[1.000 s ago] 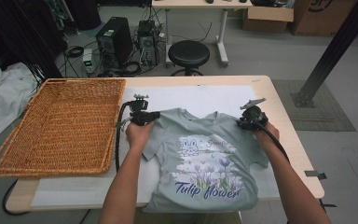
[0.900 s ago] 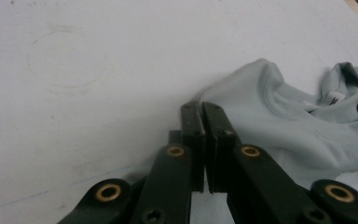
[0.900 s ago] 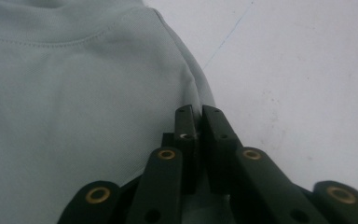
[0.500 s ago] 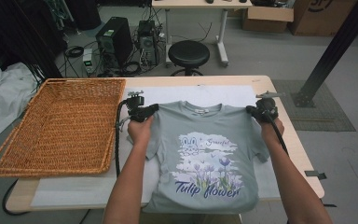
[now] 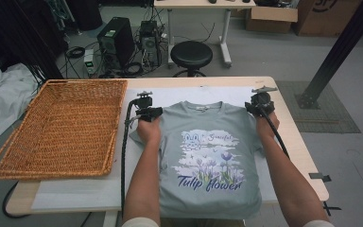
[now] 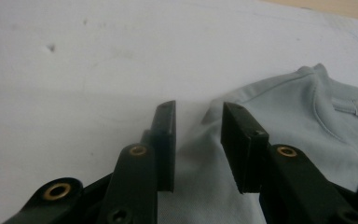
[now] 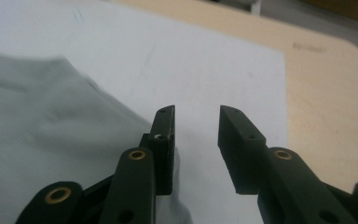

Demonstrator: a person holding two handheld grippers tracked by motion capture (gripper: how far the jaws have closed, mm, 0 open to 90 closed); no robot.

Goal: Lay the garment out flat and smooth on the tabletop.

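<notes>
A grey-green T-shirt with a "Tulip flower" print lies flat, face up, on the white sheet, collar pointing away from me. My left gripper rests at the shirt's left shoulder and my right gripper at its right shoulder. In the left gripper view the gripper is open, with the shoulder corner of the shirt lying loose between the jaws. In the right gripper view the gripper is open over bare sheet, and the shirt ends beside its left jaw.
A wide, shallow wicker basket stands on the left of the table. Bare wooden tabletop runs along the right edge. Beyond the far edge are a black stool and computer towers on the floor.
Both grippers moved away from me and apart, drawing the bunched shirt out flat. The jaws now stand open at the shoulders.
</notes>
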